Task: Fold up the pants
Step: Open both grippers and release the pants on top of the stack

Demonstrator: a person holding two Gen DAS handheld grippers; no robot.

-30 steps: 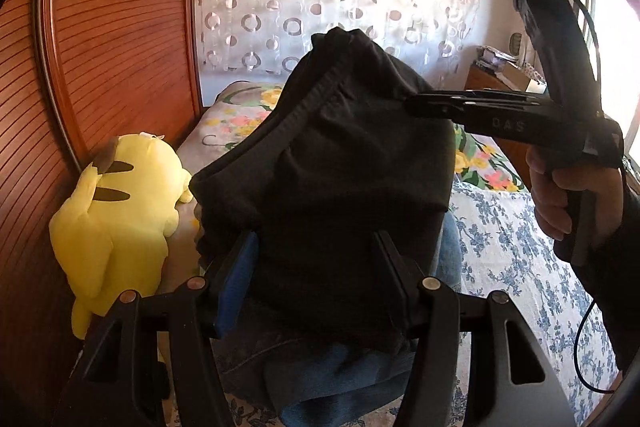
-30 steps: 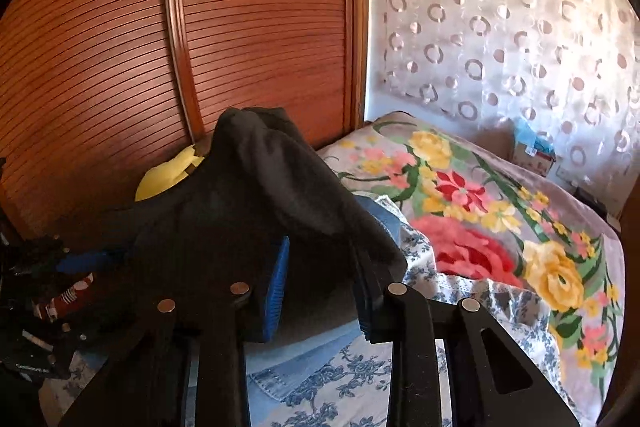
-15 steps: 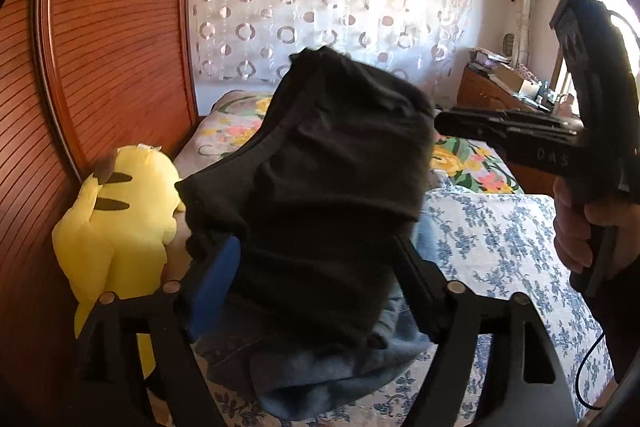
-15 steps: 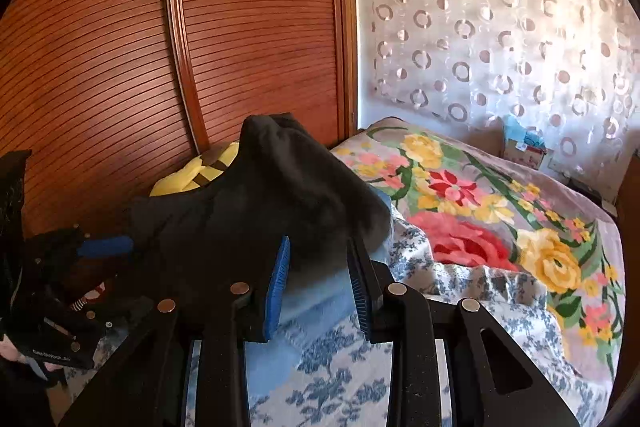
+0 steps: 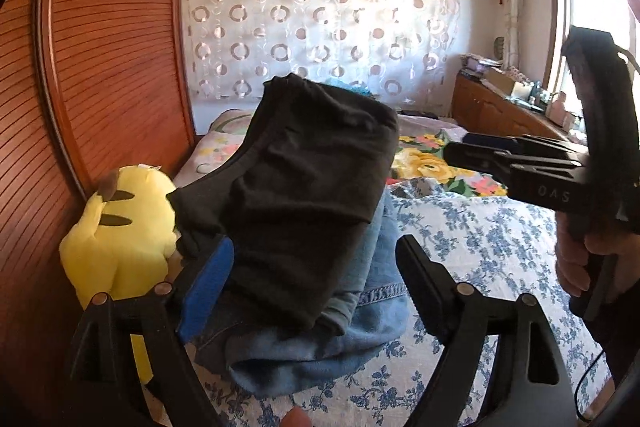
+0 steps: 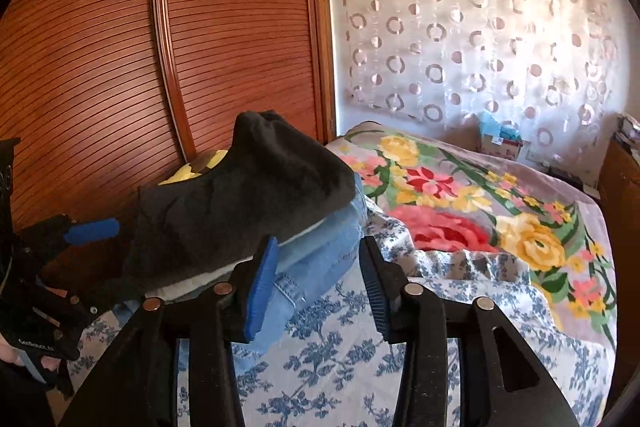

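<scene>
Folded black pants (image 5: 304, 187) lie on top of a stack of folded blue jeans (image 5: 320, 347) on the bed; the pants also show in the right wrist view (image 6: 248, 211), with the jeans (image 6: 320, 259) under them. My left gripper (image 5: 312, 267) is open, its fingers on either side of the stack's near end, not pinching it. My right gripper (image 6: 316, 275) is open just right of the stack, clear of the black pants. The right gripper also shows in the left wrist view (image 5: 472, 151), off to the right of the pants.
A yellow plush toy (image 5: 116, 235) sits left of the stack against the wooden wardrobe doors (image 5: 100, 67). The bed has a blue floral sheet (image 5: 480, 251) and a flowered blanket (image 6: 460, 195) behind. A wooden dresser (image 5: 504, 111) stands at the far right.
Both grippers have opened and let go of the black pants, which now rest on the jeans stack. Both grippers have drawn back; the right one moved right, away from the pants.
</scene>
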